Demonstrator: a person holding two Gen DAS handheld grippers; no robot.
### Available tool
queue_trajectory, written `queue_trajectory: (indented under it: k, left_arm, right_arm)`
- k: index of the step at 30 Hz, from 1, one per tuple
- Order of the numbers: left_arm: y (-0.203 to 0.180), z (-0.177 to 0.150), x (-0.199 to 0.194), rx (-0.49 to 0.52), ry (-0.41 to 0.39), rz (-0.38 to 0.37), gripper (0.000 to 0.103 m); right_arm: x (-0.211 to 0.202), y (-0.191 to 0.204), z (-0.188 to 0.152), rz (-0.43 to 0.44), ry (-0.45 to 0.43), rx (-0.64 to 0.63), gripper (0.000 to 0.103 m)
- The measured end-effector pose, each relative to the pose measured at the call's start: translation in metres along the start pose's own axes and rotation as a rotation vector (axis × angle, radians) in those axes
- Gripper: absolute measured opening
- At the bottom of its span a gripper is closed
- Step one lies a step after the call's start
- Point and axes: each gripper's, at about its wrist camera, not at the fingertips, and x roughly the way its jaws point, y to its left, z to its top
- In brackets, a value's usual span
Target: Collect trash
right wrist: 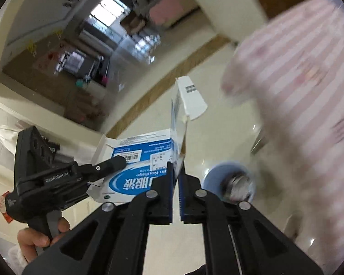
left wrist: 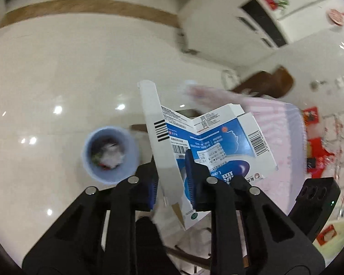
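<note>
Both tools, left (left wrist: 172, 178) and right (right wrist: 177, 183), clamp the flattened blue-and-white carton (left wrist: 208, 142); best to centre it over the bin (left wrist: 110, 154) on the left before letting go together.

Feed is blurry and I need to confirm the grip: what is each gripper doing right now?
Left gripper: closed on the flattened blue and white carton.
Right gripper: closed on the same carton's edge.

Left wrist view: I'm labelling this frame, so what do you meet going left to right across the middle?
Blue trash bin → flattened blue-and-white carton → pink striped cloth → red packets.
</note>
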Motion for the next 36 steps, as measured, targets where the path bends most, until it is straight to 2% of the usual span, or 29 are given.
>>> queue_trajectory:
  k: [5, 8, 12, 15, 22, 24, 25, 26, 28, 31, 36]
  left_arm:
    - [0.067, -0.003, 0.019, -0.091, 0.078, 0.061, 0.022]
    - [0.097, -0.01, 0.042, -0.122, 0.132, 0.086, 0.022]
    - [0.128, -0.02, 0.085, -0.177, 0.216, 0.08, 0.022]
    - [0.14, -0.029, 0.115, -0.223, 0.264, 0.082, 0.022]
    - [0.147, -0.03, 0.144, -0.286, 0.305, 0.065, 0.024]
    - [0.148, -0.029, 0.15, -0.304, 0.315, 0.076, 0.03]
    - [0.149, -0.03, 0.155, -0.316, 0.332, 0.08, 0.056]
    - [0.149, -0.031, 0.16, -0.328, 0.341, 0.08, 0.08]
    - [0.15, -0.034, 0.169, -0.341, 0.372, 0.063, 0.08]
    - [0.15, -0.039, 0.175, -0.353, 0.39, 0.087, 0.08]
    - [0.147, -0.044, 0.162, -0.318, 0.379, 0.126, 0.08]
  right_arm:
    - [0.065, 0.016, -0.029, -0.024, 0.144, 0.045, 0.005]
    - [0.097, 0.015, -0.048, -0.074, 0.214, 0.056, 0.005]
    - [0.125, 0.001, -0.06, -0.158, 0.266, 0.051, 0.006]
    - [0.141, -0.016, -0.066, -0.21, 0.31, 0.068, 0.007]
    - [0.159, -0.038, -0.068, -0.254, 0.345, 0.112, 0.011]
    - [0.162, -0.043, -0.065, -0.252, 0.349, 0.136, 0.011]
    - [0.165, -0.048, -0.064, -0.254, 0.352, 0.143, 0.013]
    - [0.168, -0.051, -0.064, -0.26, 0.36, 0.158, 0.024]
    - [0.176, -0.062, -0.063, -0.271, 0.375, 0.189, 0.03]
    - [0.182, -0.071, -0.062, -0.281, 0.392, 0.227, 0.03]
    - [0.17, -0.055, -0.06, -0.316, 0.393, 0.131, 0.03]
